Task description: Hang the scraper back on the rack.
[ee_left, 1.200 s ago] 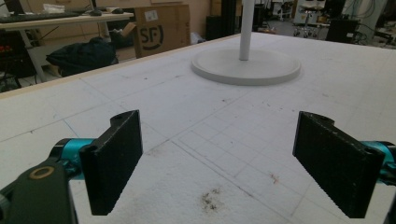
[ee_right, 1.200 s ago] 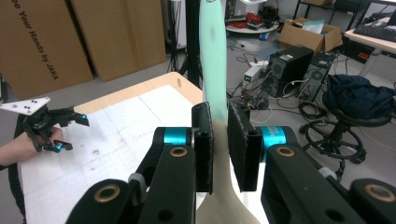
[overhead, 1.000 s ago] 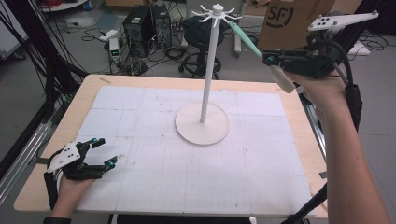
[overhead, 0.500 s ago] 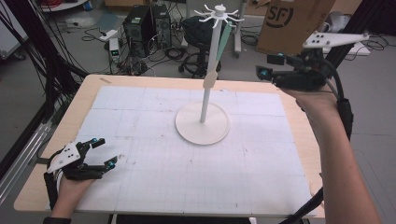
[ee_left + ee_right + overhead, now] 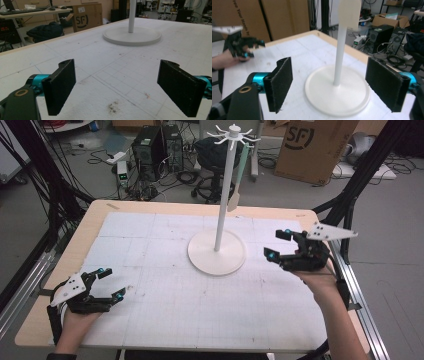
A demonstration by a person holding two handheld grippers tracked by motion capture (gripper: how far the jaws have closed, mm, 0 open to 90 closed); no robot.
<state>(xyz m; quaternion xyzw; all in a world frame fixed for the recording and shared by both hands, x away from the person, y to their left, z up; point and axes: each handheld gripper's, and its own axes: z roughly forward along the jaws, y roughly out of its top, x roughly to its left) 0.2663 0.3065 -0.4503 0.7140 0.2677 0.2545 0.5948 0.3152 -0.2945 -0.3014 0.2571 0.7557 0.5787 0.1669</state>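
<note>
The right gripper [image 5: 281, 244] is held with its jaws spread wide and nothing between them. Directly ahead of it, a white rack stand [image 5: 218, 250] is seen on the table [image 5: 150, 240]. A spatula [image 5: 239, 180], apparently pale green, hangs from the rack top. The left gripper [image 5: 111, 282] is likewise released, resting well apart from the stand.

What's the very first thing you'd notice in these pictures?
The tall white stand in the middle of the table, with little hooks at its top and a pale green spatula hanging from one of them. Next, the two black grippers with blue tips: the left gripper low at the near left corner, the right gripper at the stand's right, both with jaws wide open and holding nothing.
</note>
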